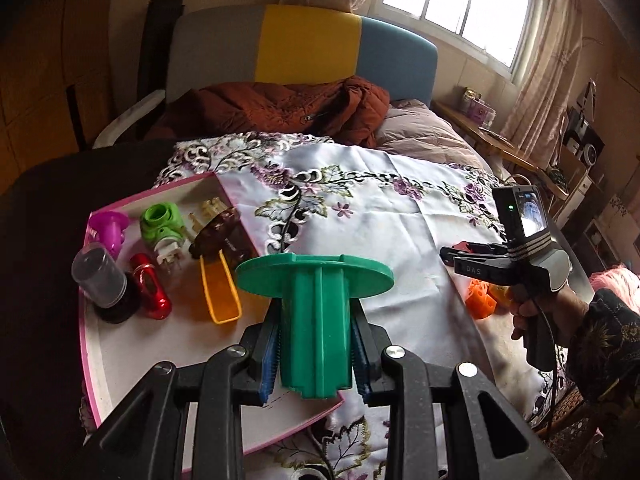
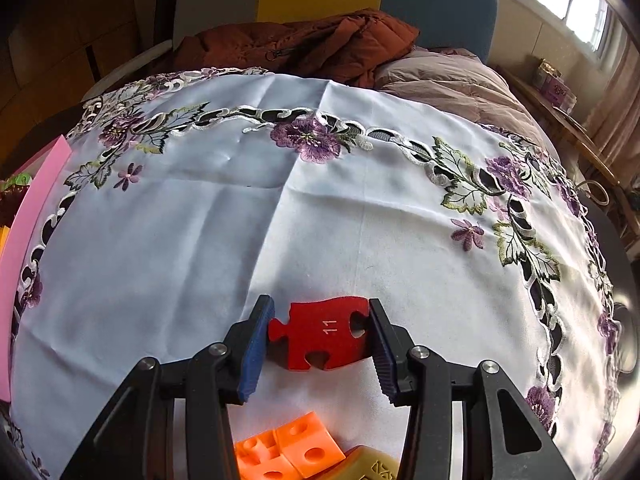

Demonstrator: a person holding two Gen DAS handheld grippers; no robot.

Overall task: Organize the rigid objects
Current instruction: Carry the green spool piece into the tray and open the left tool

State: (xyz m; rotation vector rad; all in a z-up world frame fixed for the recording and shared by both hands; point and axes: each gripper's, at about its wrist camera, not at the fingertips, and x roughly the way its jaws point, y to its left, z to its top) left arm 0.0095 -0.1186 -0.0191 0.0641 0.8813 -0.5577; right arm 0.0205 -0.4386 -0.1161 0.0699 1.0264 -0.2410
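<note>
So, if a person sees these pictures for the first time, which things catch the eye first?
First, the green plastic spool clamped in the left gripper, above the pink-edged tray of small items. Next, the red puzzle piece marked 11, gripped by the right gripper over the embroidered white cloth, with orange blocks just below it.

My left camera looks steeply down along its gripper (image 1: 316, 364), close over the pink tray (image 1: 90, 360), facing the headboard (image 1: 308, 46). My right camera tilts down close above the embroidered cloth (image 2: 200, 240). Both share cloth, tray edge and brown jacket (image 2: 312, 46).
</note>
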